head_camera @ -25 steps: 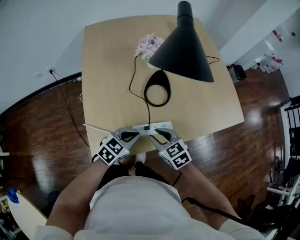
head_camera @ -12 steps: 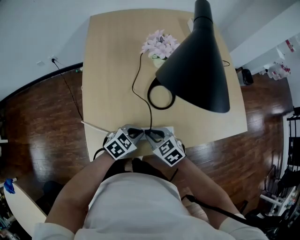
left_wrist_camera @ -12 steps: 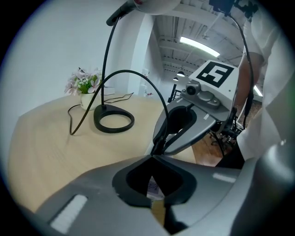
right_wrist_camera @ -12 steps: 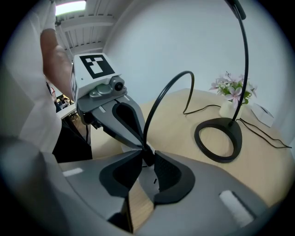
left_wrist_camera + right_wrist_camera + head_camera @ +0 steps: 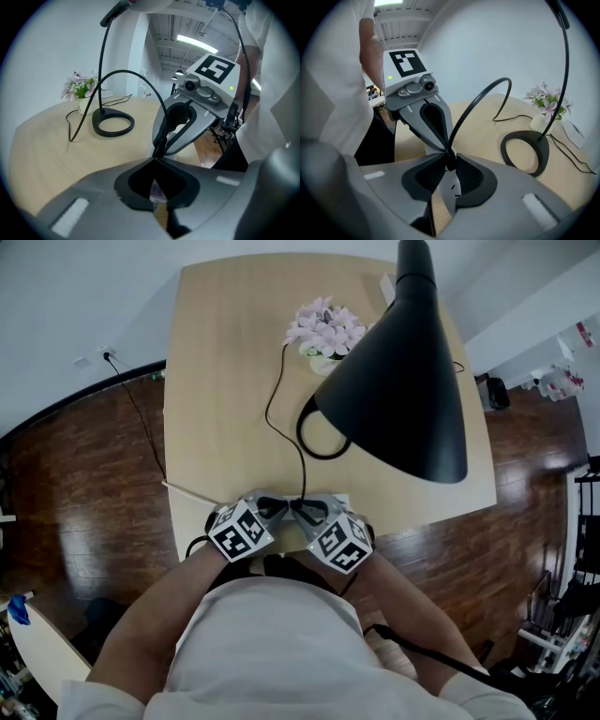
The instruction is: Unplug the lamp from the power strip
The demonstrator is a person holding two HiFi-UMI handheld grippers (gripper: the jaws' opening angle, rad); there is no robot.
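Observation:
The black lamp (image 5: 403, 399) stands on the wooden table (image 5: 216, 362), its ring base (image 5: 112, 125) partly under the shade. Its cord (image 5: 272, 418) runs to a black plug (image 5: 449, 158) in the white power strip (image 5: 451, 190) at the table's near edge. My right gripper (image 5: 450, 162) is closing, with the plug pinched between its tips. My left gripper (image 5: 154, 160) faces it tip to tip, shut with nothing between its jaws, and its tips are down at the strip beside the plug. In the head view both grippers (image 5: 290, 508) meet over the strip, which they mostly hide.
A small pot of pink flowers (image 5: 325, 329) stands behind the lamp base. A second thin cable (image 5: 572, 154) trails off the table's right side. A cable (image 5: 136, 418) runs from a wall socket over the wood floor on the left. My body is close against the near edge.
The two grippers have drawn together over the power strip, and the right jaws have narrowed onto the plug. The head camera has shifted, so the lamp shade fills more of the view.

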